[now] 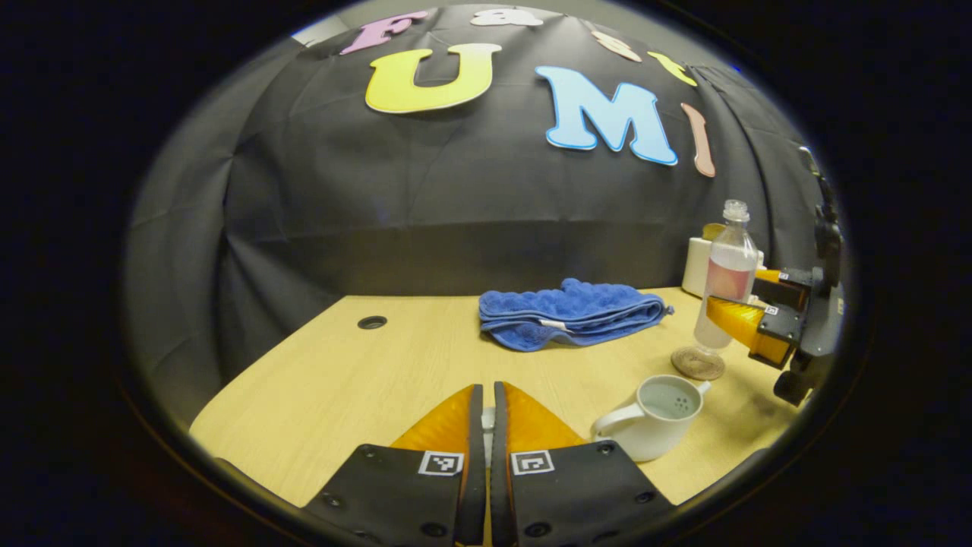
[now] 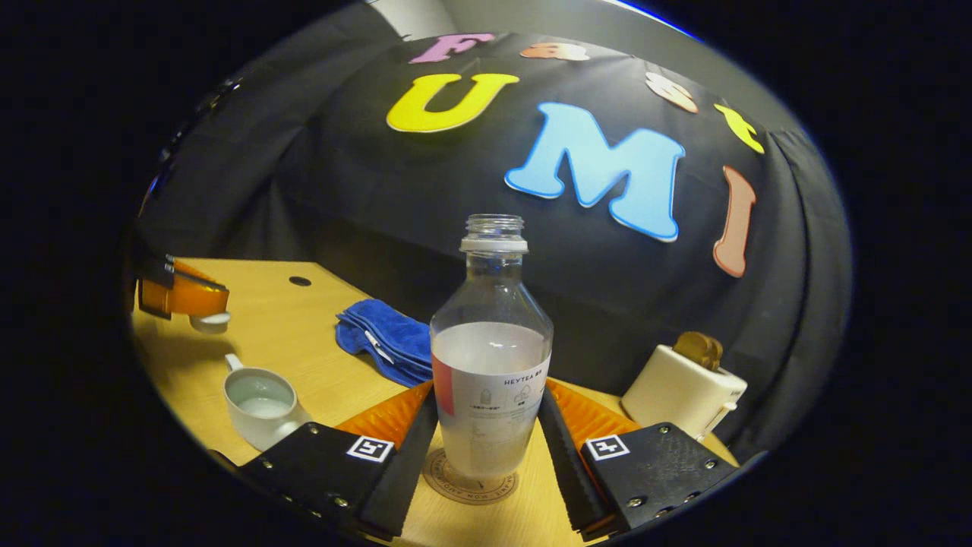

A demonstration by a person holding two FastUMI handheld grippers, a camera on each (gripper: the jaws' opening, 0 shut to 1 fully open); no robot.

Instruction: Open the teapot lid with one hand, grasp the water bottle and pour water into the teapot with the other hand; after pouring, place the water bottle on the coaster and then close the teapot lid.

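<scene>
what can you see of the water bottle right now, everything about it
The water bottle is clear plastic, uncapped, with a threaded neck and a white collar ring, and a label band around its middle. It is roughly half full of clear water. It stands upright over the round coaster on the wooden table, though whether it has touched down is hard to tell. The right gripper has a finger on each side of its lower body, seemingly in contact.

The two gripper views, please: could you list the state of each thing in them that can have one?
teapot: open, lid off, water inside.
teapot lid: held off the pot in the left gripper.
water bottle: upright, uncapped, part full, over the coaster.
right gripper: fingers on both sides of the bottle; contact unclear.
blue towel: folded, lying on the table.
</scene>
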